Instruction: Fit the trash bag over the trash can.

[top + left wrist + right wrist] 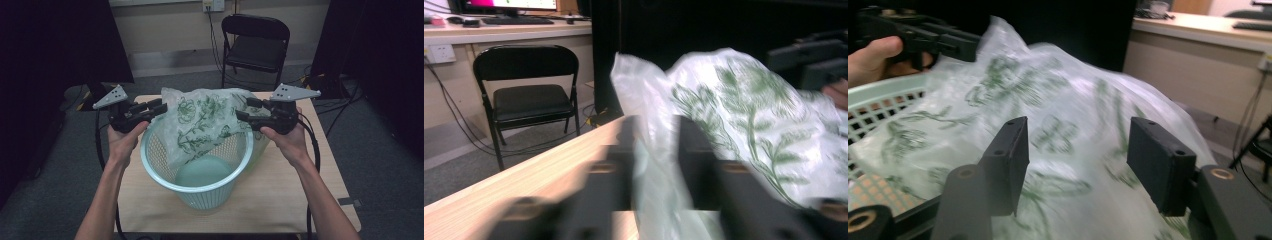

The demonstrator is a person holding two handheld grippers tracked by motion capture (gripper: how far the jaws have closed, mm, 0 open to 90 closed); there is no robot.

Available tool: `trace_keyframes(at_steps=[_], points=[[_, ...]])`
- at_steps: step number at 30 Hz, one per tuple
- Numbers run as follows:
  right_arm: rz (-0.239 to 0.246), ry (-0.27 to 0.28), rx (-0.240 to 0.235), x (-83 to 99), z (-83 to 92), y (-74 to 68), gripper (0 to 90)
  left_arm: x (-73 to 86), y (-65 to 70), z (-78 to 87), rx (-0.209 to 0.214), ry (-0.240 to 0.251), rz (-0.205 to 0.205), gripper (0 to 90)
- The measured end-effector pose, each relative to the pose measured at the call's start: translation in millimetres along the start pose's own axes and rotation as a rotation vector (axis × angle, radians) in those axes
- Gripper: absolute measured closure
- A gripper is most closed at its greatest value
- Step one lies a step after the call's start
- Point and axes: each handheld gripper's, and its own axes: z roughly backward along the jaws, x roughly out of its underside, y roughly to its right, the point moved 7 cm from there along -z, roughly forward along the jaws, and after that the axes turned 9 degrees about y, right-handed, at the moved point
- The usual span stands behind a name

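black folding chair, wall socket, desk

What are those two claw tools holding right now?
The left gripper pinches the near edge of the leaf-printed plastic bag. The right gripper stands open around the bag, not gripping.

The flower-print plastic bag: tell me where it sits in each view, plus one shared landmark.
High view: plastic bag at centre, draped over the basket's far rim.
Left gripper view: centre to right, a fold between the left gripper.
Right gripper view: across the middle, behind the right gripper.
Landmark: the bag's green print.
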Motion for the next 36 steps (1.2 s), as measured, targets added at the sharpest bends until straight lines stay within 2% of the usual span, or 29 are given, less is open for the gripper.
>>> trace_keyframes(at_steps=[1,2,4,7,9,10,11,12,13,14,16,17,18,19,20,24,27,29,36], points=[[0.000,0.000,0.000,0.0,0.0,0.0,39.5,0.0,0.0,0.0,0.000,0.000,0.000,84.7],[-0.021,0.002,0.014,6.1,0.7,4.8,36.1,0.1,4.3,5.8,0.013,0.008,-0.016,89.6],[-0.047,-0.006,0.001,12.0,-0.6,5.9,33.6,1.7,11.7,9.9,0.035,-0.007,-0.032,90.0],[-0.076,-0.026,-0.017,17.9,-5.6,5.9,34.3,3.8,22.7,19.5,0.060,-0.035,-0.060,90.0],[-0.090,-0.041,-0.040,20.0,-9.6,5.6,40.1,5.8,30.2,26.2,0.088,-0.041,-0.070,90.0],[-0.084,-0.053,-0.052,21.3,-11.3,4.8,43.7,6.5,32.0,29.8,0.087,-0.041,-0.070,90.0],[-0.084,-0.053,-0.052,21.3,-11.3,4.8,43.7,6.5,32.0,29.8,0.087,-0.041,-0.070,90.0],[-0.070,-0.077,-0.060,24.0,-14.9,2.8,49.6,6.2,34.6,35.3,0.108,-0.016,-0.061,90.0],[-0.063,-0.080,-0.064,24.5,-16.1,1.8,54.7,6.2,34.6,35.3,0.108,-0.016,-0.061,88.5],[-0.055,-0.077,-0.066,24.4,-17.0,0.9,57.7,4.2,31.6,37.7,0.084,0.012,-0.056,82.8],[-0.030,-0.073,-0.061,23.2,-17.9,-0.5,63.4,2.5,28.5,37.8,0.068,0.027,-0.045,65.2],[-0.022,-0.072,-0.051,22.2,-18.0,-0.6,66.6,-2.6,21.4,36.3,0.016,0.073,-0.032,56.6],[-0.012,-0.072,-0.041,21.1,-17.8,0.1,69.4,-4.8,17.9,34.5,-0.005,0.083,-0.032,47.9],[-0.012,-0.072,-0.041,21.1,-17.8,0.1,69.4,-4.8,17.9,34.5,-0.005,0.083,-0.032,40.2],[-0.004,-0.057,-0.033,18.3,-15.9,1.9,75.1,-7.0,13.1,28.3,-0.024,0.062,-0.034,37.3],[-0.017,-0.026,-0.043,13.3,-11.2,3.4,89.4,-7.9,9.1,18.8,-0.026,0.057,-0.020,38.3],[-0.010,-0.009,-0.056,7.0,-8.9,-0.5,90.0,-5.4,12.6,13.3,-0.007,0.053,-0.008,39.1],[-0.005,0.008,-0.074,-1.0,-7.1,-6.3,90.0,-4.6,14.9,13.1,-0.002,0.050,-0.015,39.2],[0.040,0.085,-0.144,-43.1,-3.8,-31.6,90.0,-17.2,23.8,16.8,0.016,0.079,-0.036,39.6]])
